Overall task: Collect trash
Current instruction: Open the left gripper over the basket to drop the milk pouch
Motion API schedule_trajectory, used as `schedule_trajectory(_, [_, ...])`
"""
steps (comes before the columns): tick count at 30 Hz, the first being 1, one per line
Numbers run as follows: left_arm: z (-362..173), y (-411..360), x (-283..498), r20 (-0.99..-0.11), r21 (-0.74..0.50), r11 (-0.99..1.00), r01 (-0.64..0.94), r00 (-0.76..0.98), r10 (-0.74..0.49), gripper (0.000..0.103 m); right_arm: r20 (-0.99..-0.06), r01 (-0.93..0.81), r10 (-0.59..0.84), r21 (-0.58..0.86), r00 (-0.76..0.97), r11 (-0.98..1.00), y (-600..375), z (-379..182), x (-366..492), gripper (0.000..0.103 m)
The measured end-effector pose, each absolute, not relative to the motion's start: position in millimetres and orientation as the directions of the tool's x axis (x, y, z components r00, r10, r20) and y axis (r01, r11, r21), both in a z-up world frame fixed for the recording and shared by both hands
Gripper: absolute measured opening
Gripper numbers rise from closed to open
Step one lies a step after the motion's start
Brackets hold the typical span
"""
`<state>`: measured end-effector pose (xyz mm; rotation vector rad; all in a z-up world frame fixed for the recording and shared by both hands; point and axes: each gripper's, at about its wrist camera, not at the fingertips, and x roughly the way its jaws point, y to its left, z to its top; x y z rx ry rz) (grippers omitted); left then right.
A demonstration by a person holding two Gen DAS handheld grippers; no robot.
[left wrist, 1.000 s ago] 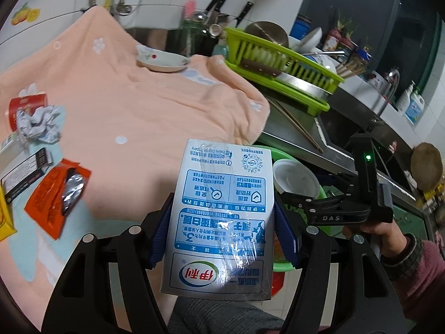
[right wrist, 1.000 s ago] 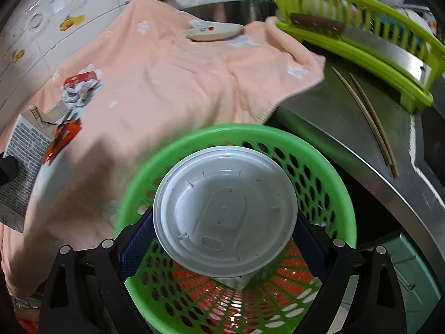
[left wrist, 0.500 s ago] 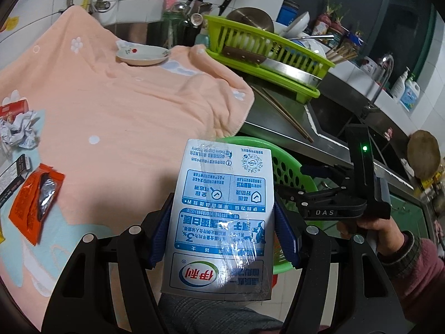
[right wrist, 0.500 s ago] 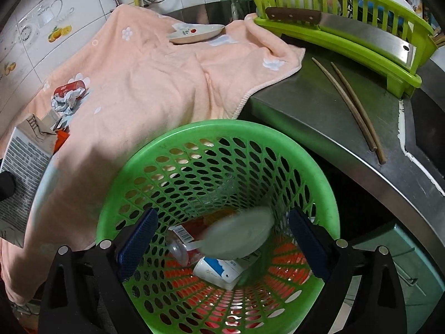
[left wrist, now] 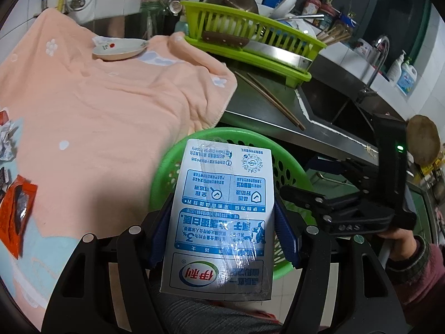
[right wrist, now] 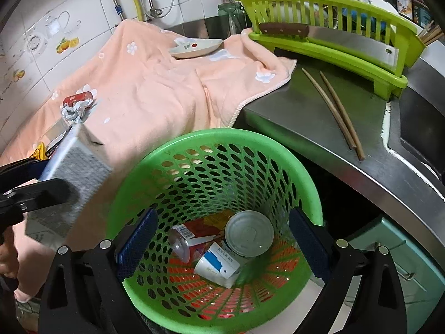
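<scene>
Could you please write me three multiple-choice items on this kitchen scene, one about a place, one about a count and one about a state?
1. Where do the chopsticks lie?
A. in the basket
B. on the steel counter
C. on the plate

2. How many chopsticks lie there?
A. one
B. two
C. four

3. What is the state of the right gripper?
A. open and empty
B. shut on a cup
C. shut on the carton

Answers: 1 B, they rest on bare metal beside the peach towel. 2 B, two thin sticks lie side by side. 3 A, its jaws stand apart over the green basket, while the left gripper holds the milk carton.
</scene>
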<state>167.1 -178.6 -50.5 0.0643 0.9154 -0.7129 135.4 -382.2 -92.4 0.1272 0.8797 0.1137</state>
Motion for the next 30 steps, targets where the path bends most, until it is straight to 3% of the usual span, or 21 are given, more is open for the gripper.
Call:
schedule_trajectory(20, [-82,-234,182,-0.811,-0.207,0.766,0.609,0.331,-0.482,0.066,-0.753,-0.004,0.158,0.202,0.639,0.979,-415,-100,104,0.092])
schedule_trajectory(25, [-83,-235,182,-0.81,-0.212,0.765,0.608,0.328,-0.485,0.075,-0.748,-0.007,0.166,0.211,0.642,0.977,-415,-100,104,0.092])
schedule_trajectory(30, [-82,-230,182,-0.811,-0.21,0.772,0.6,0.334,-0.481,0.075,-0.745,-0.02,0.178,0.216,0.643,0.976,-410,-99,106,0.092])
